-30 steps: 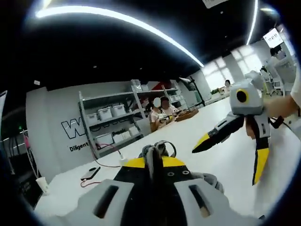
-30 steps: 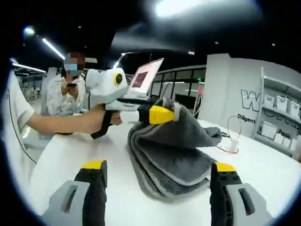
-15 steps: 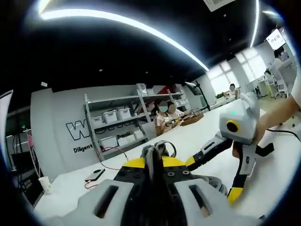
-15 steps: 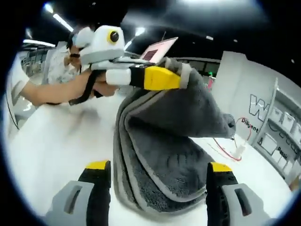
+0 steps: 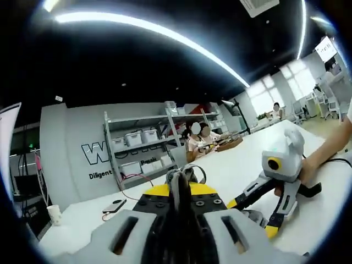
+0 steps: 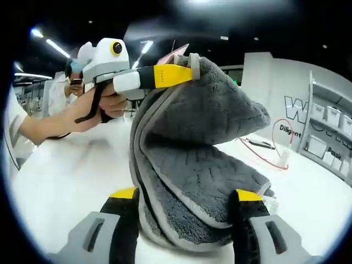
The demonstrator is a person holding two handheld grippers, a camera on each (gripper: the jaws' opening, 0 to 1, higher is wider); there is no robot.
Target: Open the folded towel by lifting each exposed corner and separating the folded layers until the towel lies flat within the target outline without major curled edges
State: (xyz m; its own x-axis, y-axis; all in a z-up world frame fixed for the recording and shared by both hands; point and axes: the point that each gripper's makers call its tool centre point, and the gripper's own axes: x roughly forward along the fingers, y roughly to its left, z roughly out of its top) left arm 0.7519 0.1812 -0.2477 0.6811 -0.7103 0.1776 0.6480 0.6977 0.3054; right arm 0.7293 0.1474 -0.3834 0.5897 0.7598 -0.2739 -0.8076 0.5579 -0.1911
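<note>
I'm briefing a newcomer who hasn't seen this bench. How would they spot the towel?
On the white table, look between the right gripper and the left gripper. The towel is the thick grey plush cloth with paler edging, one corner lifted by yellow-tipped jaws.

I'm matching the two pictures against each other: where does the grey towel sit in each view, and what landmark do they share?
Left gripper view: the towel is a small grey bunch at bottom centre, pinched at the tips of the left tool.
Right gripper view: large, at centre, hanging from that tool at upper centre.
Shared landmark: the shelf rack of white bins, left of centre in the left gripper view and at the far right in the right gripper view.
</note>
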